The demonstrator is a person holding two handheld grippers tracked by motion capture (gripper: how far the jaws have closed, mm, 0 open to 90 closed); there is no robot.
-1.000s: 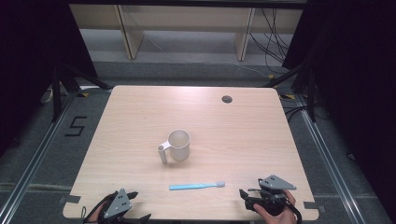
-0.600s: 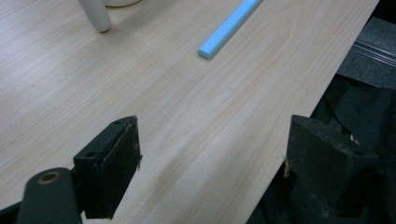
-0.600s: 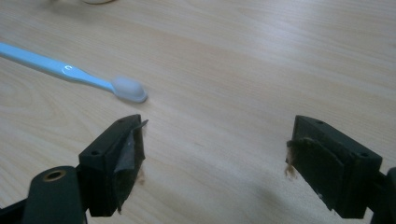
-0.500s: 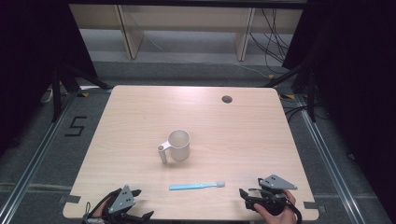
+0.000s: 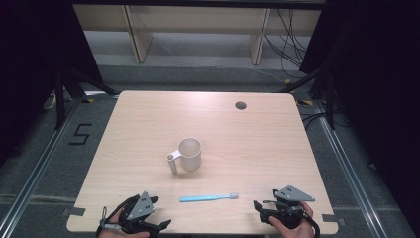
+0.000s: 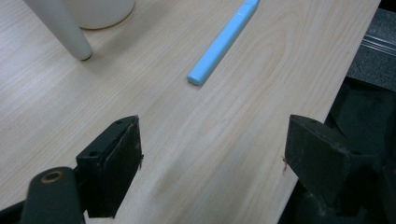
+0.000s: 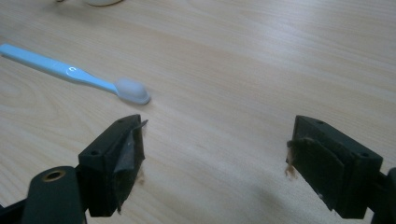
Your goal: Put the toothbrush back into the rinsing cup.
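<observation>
1. Since a second ago the left claw (image 5: 157,225) has shifted right along the near edge of the light wooden tabletop (image 5: 257,134), toward the light-blue plastic toothbrush (image 5: 208,198); I judge a reach is beginning.
2. The toothbrush lies flat near the near edge, between both claws, its white bristle head pointing right. The white plastic handled mug (image 5: 188,154) stands upright behind it, mid-tabletop.
3. Left claw: low, jaws spread wide, empty.
4. The right claw (image 5: 258,210) rests at the near right corner, jaws likewise apart, holding nothing.
</observation>
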